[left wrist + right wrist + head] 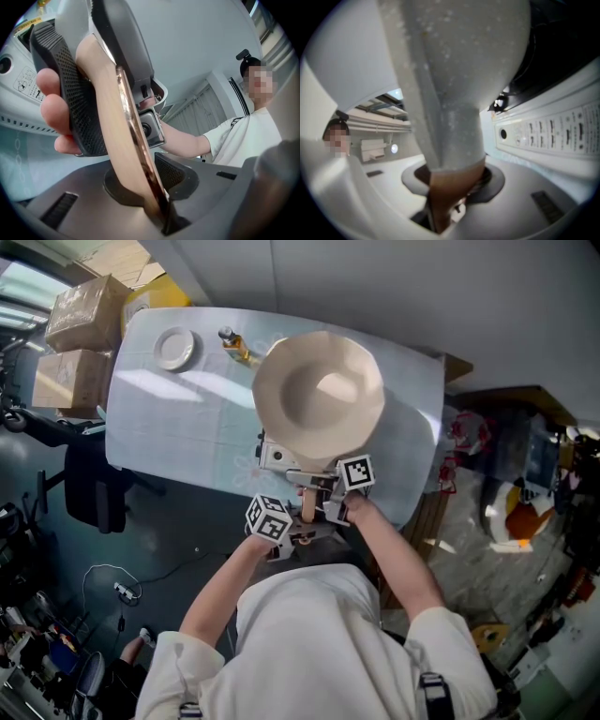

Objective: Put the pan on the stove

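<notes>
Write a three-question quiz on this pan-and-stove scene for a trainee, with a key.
1. True or false: the pan lies upside down on the floor.
2. In the head view, what lies on the table to the left of the pan? A: a fork. B: a small white plate. C: a kettle.
3. What stands between the jaws of the right claw?

Key
1. False: it is right way up over the stove on the table.
2. B.
3. The pan's handle.
</notes>
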